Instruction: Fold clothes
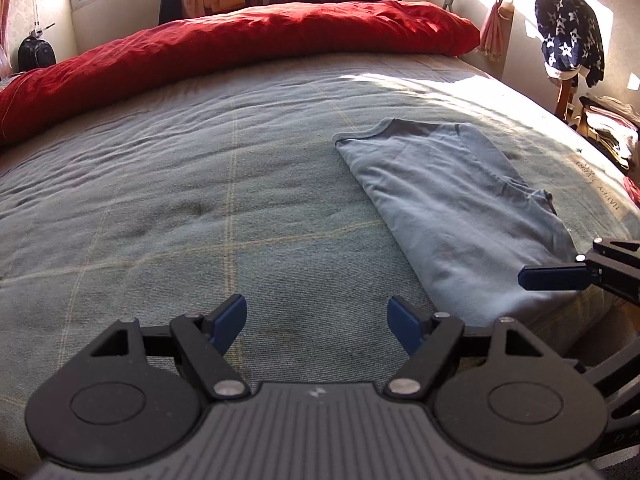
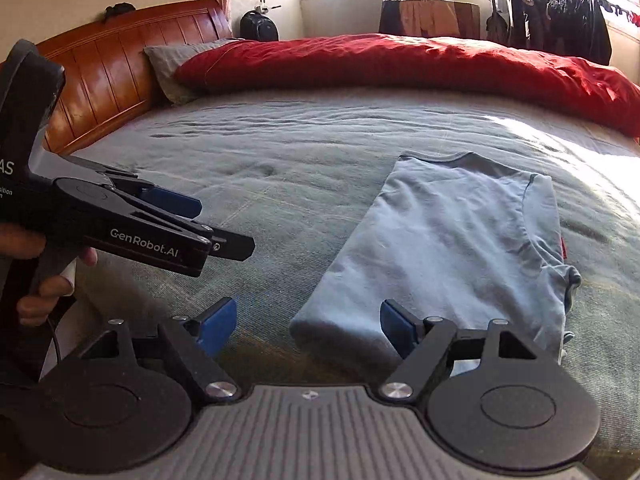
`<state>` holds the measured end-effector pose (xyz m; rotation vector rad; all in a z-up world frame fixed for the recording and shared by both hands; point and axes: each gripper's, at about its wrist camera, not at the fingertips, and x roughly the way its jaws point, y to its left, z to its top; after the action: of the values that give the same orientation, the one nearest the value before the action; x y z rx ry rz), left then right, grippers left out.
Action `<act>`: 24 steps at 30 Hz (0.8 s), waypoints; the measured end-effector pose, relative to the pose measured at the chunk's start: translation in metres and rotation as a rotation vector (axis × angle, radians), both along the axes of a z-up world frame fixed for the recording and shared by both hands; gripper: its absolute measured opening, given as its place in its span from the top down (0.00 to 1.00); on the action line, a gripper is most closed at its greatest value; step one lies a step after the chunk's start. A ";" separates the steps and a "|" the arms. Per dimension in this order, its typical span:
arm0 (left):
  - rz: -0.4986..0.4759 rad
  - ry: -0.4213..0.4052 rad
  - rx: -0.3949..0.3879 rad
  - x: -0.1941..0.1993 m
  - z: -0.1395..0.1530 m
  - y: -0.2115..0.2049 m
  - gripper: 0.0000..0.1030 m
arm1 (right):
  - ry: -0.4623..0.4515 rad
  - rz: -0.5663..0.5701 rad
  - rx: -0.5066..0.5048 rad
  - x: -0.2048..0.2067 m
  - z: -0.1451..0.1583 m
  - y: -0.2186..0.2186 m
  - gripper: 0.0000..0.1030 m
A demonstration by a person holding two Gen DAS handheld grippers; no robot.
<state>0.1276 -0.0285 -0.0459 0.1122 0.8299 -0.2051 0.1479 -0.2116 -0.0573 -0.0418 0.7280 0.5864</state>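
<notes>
**Open grippers beside a shirt folded lengthwise**

Nearest you, both tools hang above the bed cover with nothing in them. Your left gripper stands wide open over bare cover, left of the shirt. Your right gripper is equally spread, its right finger over the shirt's near end, so that end is within reach. The shirt lies right of centre as a long, narrow, doubled band, collar at the far end, one sleeve edge protruding right. This layout suits either a half-made fold awaiting a crosswise fold or a finished one just released. A red duvet lies bunched along the far edge, clear of the work.
</notes>
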 end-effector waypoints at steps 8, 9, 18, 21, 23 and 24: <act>0.019 0.006 -0.027 0.002 -0.005 0.016 0.23 | 0.046 -0.019 0.002 0.000 0.001 0.005 0.18; 0.019 0.003 -0.029 0.002 -0.005 0.018 0.23 | 0.033 -0.015 0.014 0.000 0.006 0.007 0.18; 0.049 0.002 -0.074 -0.001 -0.001 0.039 0.20 | 0.073 0.060 -0.023 0.003 -0.008 0.037 0.11; 0.042 0.006 -0.079 0.000 -0.002 0.039 0.20 | 0.068 0.049 -0.016 0.003 -0.003 0.034 0.10; 0.035 0.007 -0.082 0.000 -0.003 0.039 0.20 | 0.060 0.029 -0.012 0.007 0.001 0.029 0.10; 0.031 0.009 -0.085 0.000 -0.003 0.038 0.20 | 0.057 0.014 -0.015 0.011 0.002 0.026 0.10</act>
<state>0.1276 0.0099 -0.0494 0.0190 0.8302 -0.2118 0.1585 -0.1859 -0.0557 -0.0446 0.7877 0.5973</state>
